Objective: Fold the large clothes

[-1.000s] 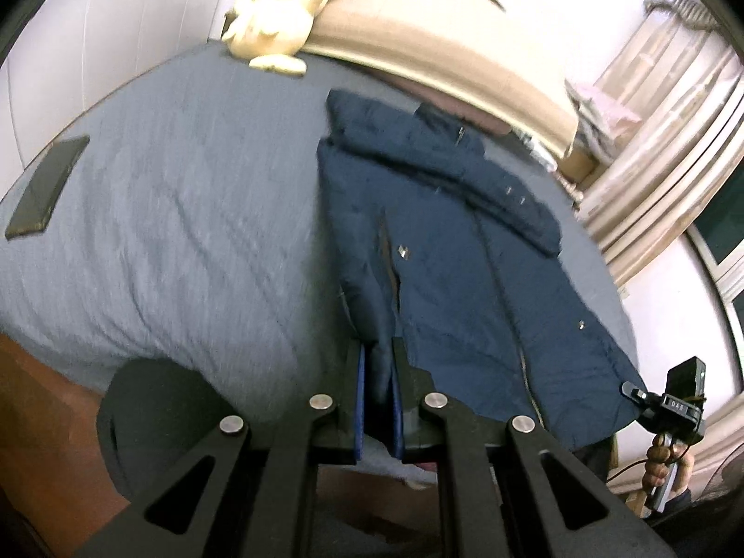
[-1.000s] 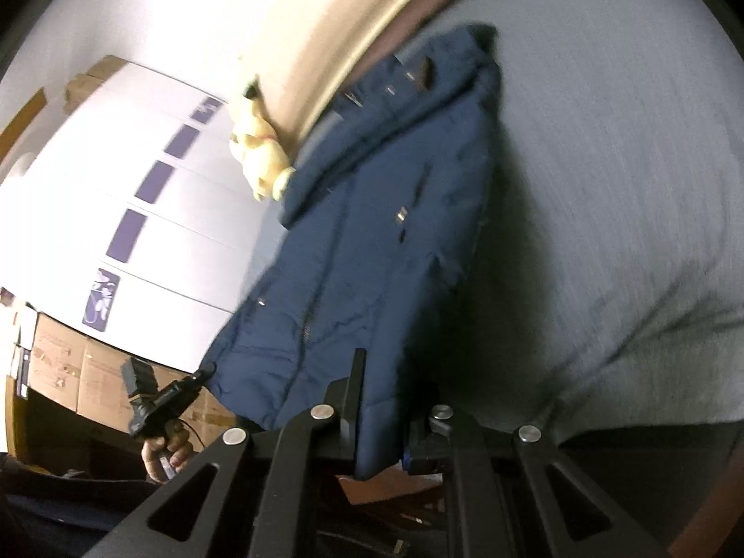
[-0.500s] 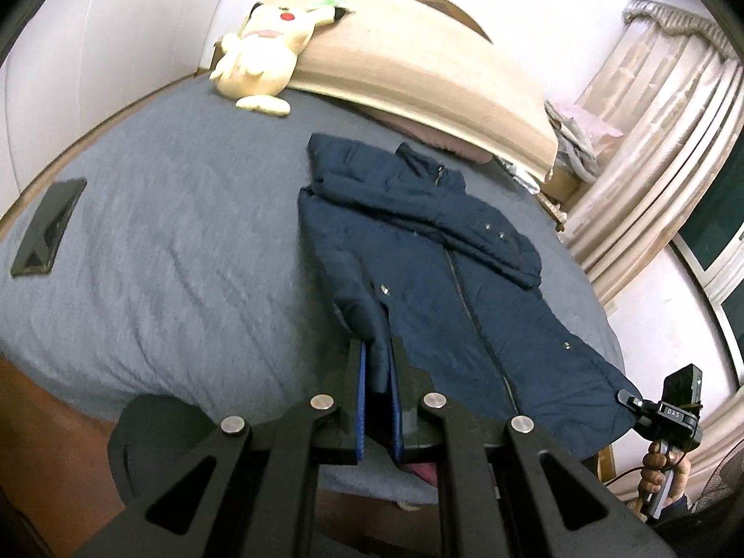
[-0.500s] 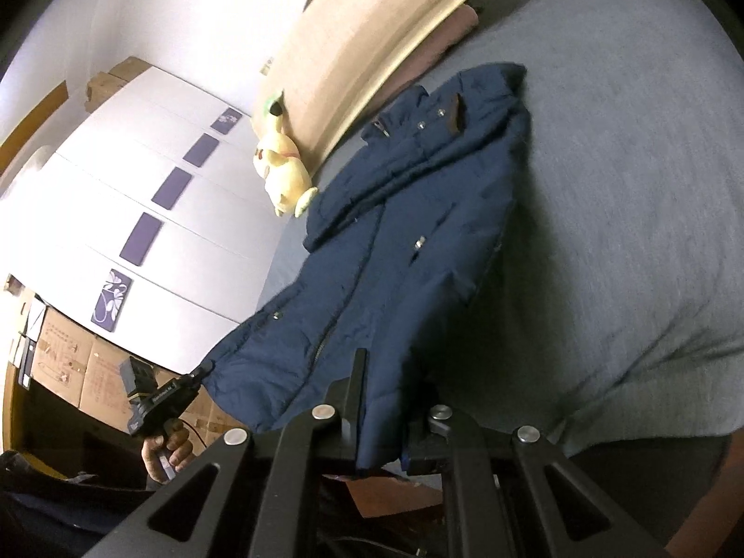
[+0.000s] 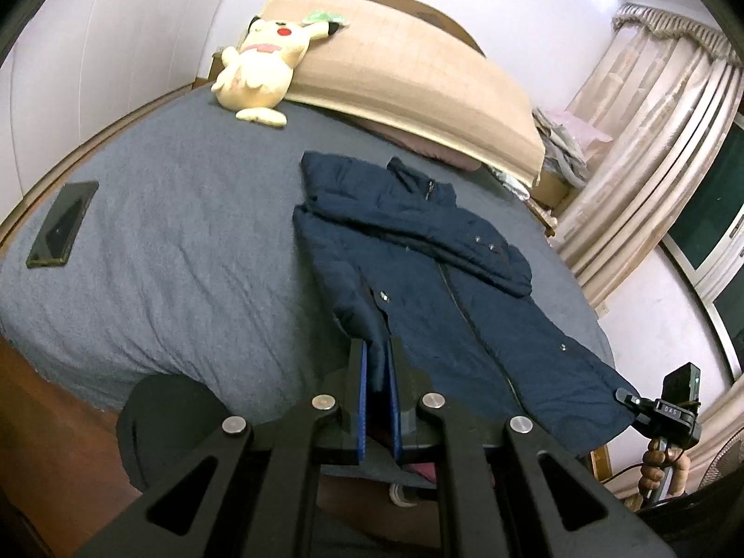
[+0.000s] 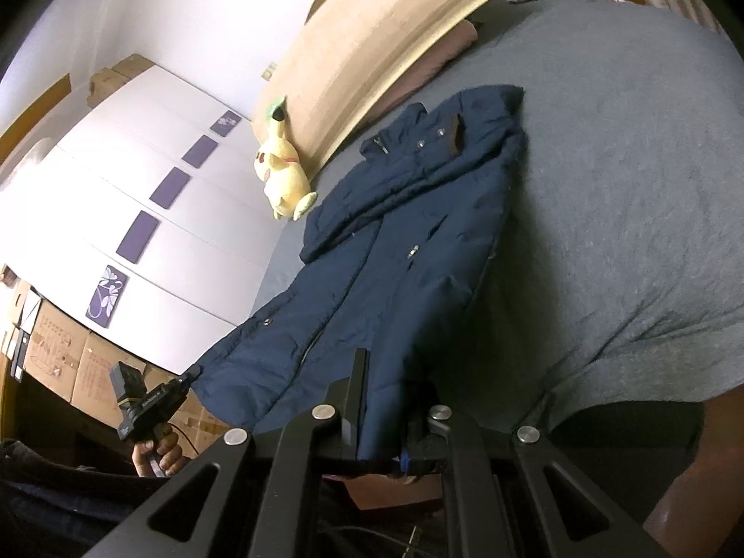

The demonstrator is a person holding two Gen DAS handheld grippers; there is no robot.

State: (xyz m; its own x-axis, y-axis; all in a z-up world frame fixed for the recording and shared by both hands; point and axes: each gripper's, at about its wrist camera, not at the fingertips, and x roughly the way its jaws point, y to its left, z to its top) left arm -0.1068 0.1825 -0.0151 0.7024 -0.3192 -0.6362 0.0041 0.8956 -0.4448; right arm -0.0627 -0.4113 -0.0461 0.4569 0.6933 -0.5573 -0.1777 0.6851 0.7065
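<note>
The jacket (image 5: 441, 279) lies on the bed (image 5: 162, 242), stretching ahead of the left gripper (image 5: 377, 372) and off to its right, collar at the far end. Its near hem corners sit between the jaws of the left gripper and of the right gripper (image 6: 386, 400). A plush toy (image 5: 260, 74) leans on the headboard (image 5: 418, 79) far ahead-left. A phone (image 5: 63, 223) lies well left.

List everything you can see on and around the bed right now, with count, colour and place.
jacket: one, navy, on the bed, hem lifted
bed cover: one, grey-blue
plush toy: one, yellow, at the headboard
headboard: one, tan
phone: one, black, near the bed's left edge
curtains: beige, right of the bed
cardboard boxes: brown, by the white wardrobe
left gripper: black, shut on the hem
right gripper: black, shut on the hem
</note>
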